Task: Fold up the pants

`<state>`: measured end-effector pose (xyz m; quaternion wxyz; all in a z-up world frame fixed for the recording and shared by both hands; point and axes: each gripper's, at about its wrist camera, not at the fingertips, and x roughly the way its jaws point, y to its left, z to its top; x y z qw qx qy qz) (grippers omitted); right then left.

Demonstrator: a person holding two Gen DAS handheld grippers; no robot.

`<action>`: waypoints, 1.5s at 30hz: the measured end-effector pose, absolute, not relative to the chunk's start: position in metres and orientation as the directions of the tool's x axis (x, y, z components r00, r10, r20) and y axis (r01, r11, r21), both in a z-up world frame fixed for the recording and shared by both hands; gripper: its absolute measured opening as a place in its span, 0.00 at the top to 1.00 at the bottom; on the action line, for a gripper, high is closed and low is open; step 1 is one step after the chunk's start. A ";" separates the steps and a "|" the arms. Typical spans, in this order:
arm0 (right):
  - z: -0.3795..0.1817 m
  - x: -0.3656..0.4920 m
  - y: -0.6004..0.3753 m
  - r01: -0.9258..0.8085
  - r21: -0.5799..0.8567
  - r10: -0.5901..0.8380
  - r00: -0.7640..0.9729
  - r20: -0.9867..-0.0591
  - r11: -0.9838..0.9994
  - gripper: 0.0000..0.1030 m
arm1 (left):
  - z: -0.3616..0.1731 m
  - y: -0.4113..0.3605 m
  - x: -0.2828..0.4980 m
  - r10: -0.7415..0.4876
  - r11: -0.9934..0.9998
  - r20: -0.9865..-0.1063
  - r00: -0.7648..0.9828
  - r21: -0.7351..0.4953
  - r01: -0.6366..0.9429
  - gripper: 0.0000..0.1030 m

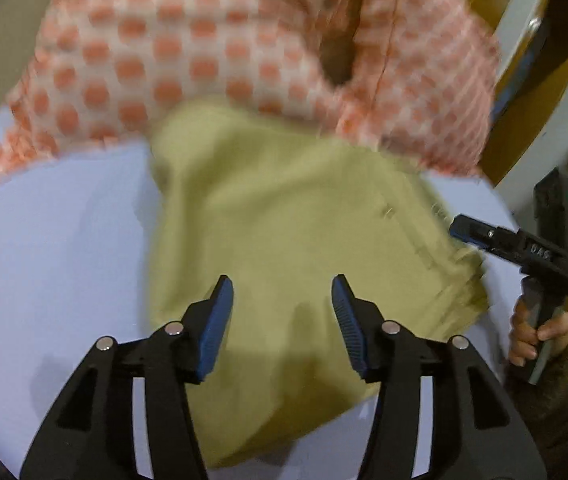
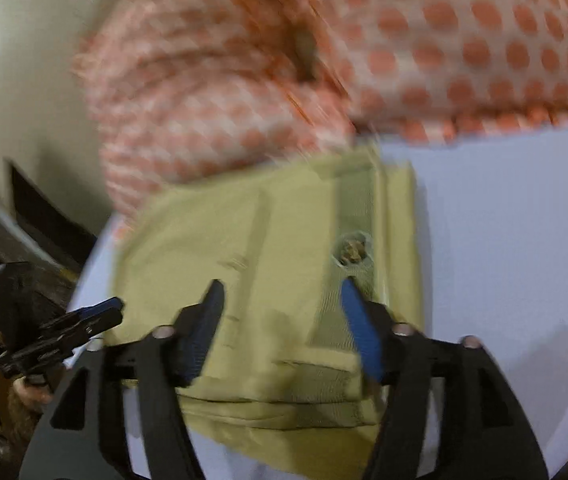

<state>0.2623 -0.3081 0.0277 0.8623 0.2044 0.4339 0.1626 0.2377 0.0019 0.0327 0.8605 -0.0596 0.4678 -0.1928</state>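
Olive-green pants [image 1: 284, 232] lie folded into a compact stack on a pale lavender sheet [image 1: 56, 240]. In the right wrist view the pants [image 2: 276, 264] show the waistband with a button [image 2: 351, 257] on top. My left gripper [image 1: 282, 284] is open and empty, hovering just over the near part of the pants. My right gripper [image 2: 282, 288] is open and empty, its jaws spread over the waistband area. The right gripper also shows at the pants' right edge in the left wrist view [image 1: 484, 236]. The left gripper shows at the far left of the right wrist view [image 2: 96, 312].
An orange-and-white checked pillow [image 1: 220, 48] lies against the far edge of the pants and partly over them; it also shows in the right wrist view [image 2: 404, 48]. A white and yellow piece of furniture [image 1: 536, 92] stands at the right. A hand [image 1: 532, 332] grips the right gripper's handle.
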 end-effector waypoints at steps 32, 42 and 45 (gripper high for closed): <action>0.006 0.090 -0.217 -0.016 0.028 0.032 0.632 -0.774 0.999 0.01 | 0.010 -0.006 0.071 -0.036 0.997 -0.774 0.632 0.016 0.076 0.02; 0.006 0.090 -0.218 -0.013 0.026 0.028 0.628 -0.777 1.000 0.01 | 0.011 -0.007 0.071 -0.036 0.997 -0.774 0.632 0.016 0.076 0.02; 0.006 0.090 -0.217 -0.013 0.026 0.029 0.628 -0.777 1.000 0.01 | 0.011 -0.007 0.071 -0.036 0.997 -0.774 0.632 0.016 0.076 0.02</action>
